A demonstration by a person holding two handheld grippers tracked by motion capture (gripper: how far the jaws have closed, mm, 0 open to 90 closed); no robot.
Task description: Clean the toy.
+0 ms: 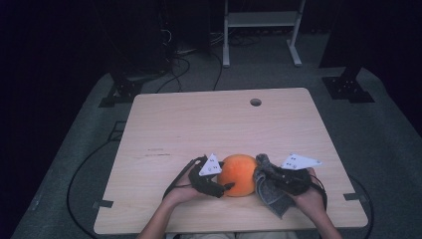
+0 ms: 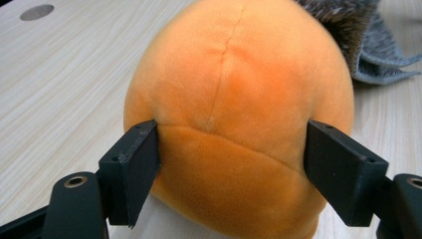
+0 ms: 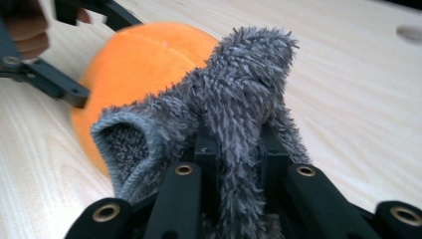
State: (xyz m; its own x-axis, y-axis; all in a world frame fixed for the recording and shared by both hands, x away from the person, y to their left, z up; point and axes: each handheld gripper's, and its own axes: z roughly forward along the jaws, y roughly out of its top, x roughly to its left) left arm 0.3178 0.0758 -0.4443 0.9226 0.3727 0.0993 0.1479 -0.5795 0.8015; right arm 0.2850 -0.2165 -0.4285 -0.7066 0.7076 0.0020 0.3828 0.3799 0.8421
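A round orange plush ball (image 1: pixel 241 174) rests on the wooden table (image 1: pixel 199 129) near its front edge. My left gripper (image 1: pixel 226 188) comes at it from the left, and in the left gripper view (image 2: pixel 231 159) its two pads press into the ball's (image 2: pixel 239 99) sides. My right gripper (image 1: pixel 266 175) sits just right of the ball, shut on a grey fuzzy cloth (image 1: pixel 271 196). In the right gripper view (image 3: pixel 239 144) the cloth (image 3: pixel 249 74) stands bunched up between the jaws and leans against the ball (image 3: pixel 134 59). One finger (image 3: pixel 64 87) of the left gripper touches the ball there.
A round cable hole (image 1: pixel 255 102) is in the table's far side. The grey cloth (image 2: pixel 368 50) lies behind the ball in the left gripper view. A white frame (image 1: pixel 261 22) and cables (image 1: pixel 184 69) are on the floor beyond the table.
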